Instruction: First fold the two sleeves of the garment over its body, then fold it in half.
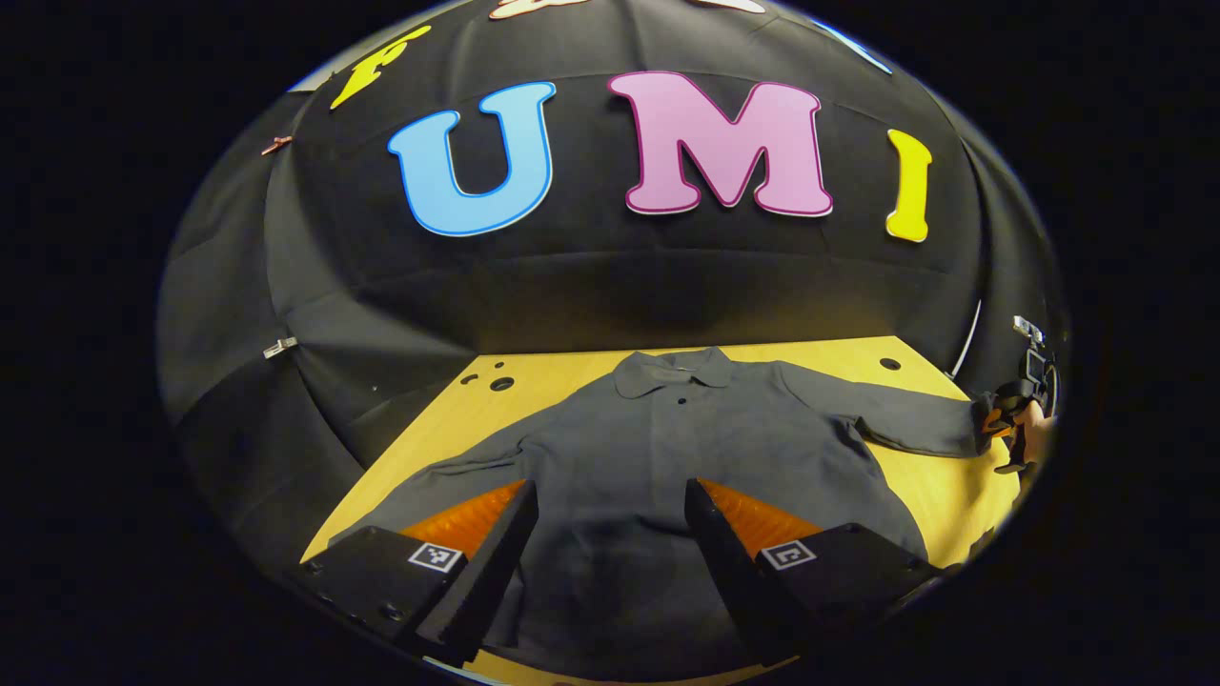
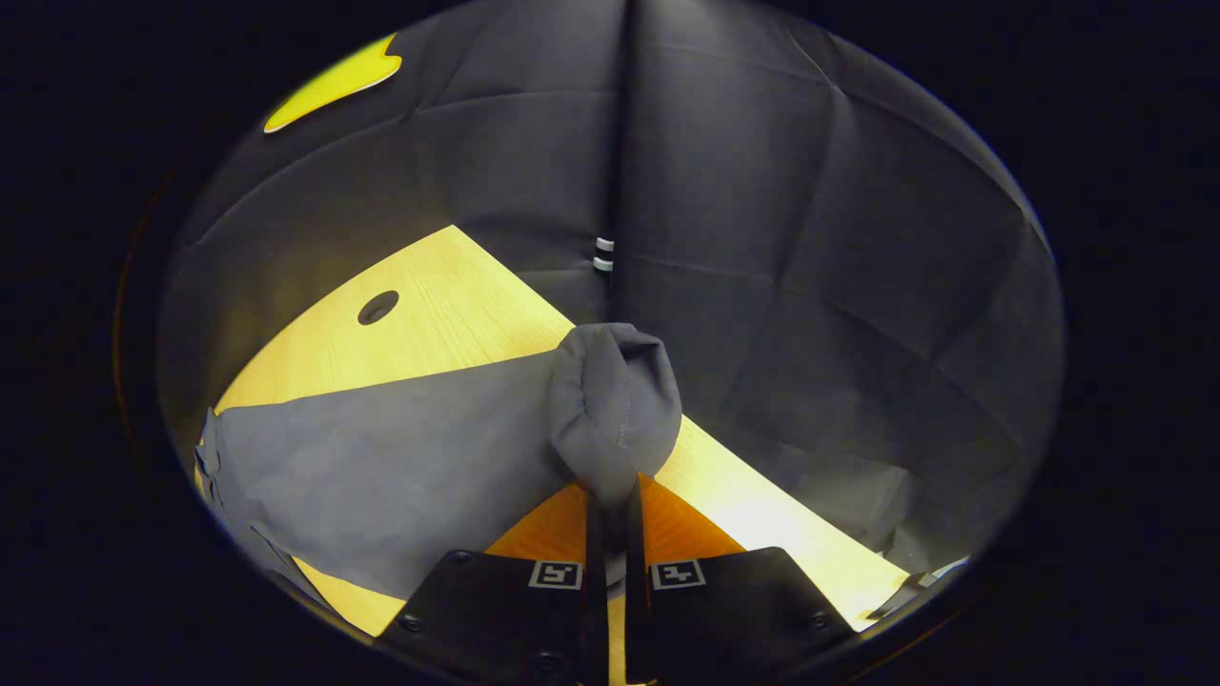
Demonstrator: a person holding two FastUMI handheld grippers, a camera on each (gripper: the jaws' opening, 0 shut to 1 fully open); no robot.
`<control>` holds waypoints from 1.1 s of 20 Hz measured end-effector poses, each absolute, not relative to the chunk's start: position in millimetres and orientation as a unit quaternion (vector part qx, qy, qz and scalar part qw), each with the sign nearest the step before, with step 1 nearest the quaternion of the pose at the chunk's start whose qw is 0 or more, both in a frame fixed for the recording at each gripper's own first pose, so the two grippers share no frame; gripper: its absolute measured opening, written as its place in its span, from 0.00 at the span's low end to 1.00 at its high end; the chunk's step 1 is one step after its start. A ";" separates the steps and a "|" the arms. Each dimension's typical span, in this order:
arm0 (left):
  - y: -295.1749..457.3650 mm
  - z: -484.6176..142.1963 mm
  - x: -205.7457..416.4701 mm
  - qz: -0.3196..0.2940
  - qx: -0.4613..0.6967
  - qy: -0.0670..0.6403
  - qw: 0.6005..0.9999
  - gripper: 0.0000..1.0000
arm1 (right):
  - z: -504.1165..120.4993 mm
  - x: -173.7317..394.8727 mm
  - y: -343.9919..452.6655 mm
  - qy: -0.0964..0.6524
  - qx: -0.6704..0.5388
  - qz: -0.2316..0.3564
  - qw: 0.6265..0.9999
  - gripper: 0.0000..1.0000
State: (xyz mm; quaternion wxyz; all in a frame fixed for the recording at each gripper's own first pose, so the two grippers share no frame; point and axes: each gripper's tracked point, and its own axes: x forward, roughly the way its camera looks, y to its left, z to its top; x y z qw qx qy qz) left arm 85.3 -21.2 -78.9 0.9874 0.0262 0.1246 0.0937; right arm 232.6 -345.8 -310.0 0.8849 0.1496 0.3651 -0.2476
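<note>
A dark grey long-sleeved shirt (image 1: 658, 448) lies flat on the yellow wooden table (image 1: 562, 376), collar toward the back wall. My left gripper (image 1: 610, 500) hovers open above the shirt's lower body, nothing between its fingers. The shirt's right sleeve (image 1: 905, 424) stretches out to the table's right edge, where my right gripper (image 1: 1001, 419) and a hand hold its cuff. In the right gripper view, my right gripper (image 2: 615, 500) is shut on the bunched cuff (image 2: 615, 405), and the sleeve (image 2: 381, 467) runs off to the left over the table (image 2: 429, 314).
Black cloth walls close in the table at the back and sides. Round holes mark the tabletop at the back left (image 1: 501, 383) and back right (image 1: 889, 364). The left sleeve (image 1: 448, 476) lies spread toward the table's left edge.
</note>
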 end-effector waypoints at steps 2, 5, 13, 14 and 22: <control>-13.0 -78.2 82.5 0.103 0.022 0.122 0.987 0.98 | -296.7 234.5 -340.5 0.354 0.138 -0.238 0.894 0.11; -2.9 -81.8 78.6 0.117 0.005 0.123 0.986 0.98 | -269.8 243.2 -320.6 0.336 0.112 -0.210 0.911 0.11; 26.4 -80.6 64.8 0.149 -0.020 0.117 0.982 0.98 | -204.7 272.3 -215.7 0.297 0.069 -0.102 0.947 0.11; 32.7 -81.2 60.8 0.159 -0.025 0.120 0.980 0.98 | -199.2 275.7 -200.5 0.296 0.062 -0.087 0.949 0.11; 74.6 -73.3 21.1 0.197 -0.035 0.117 0.973 0.98 | -138.3 290.7 -40.2 0.263 0.019 0.046 0.964 0.11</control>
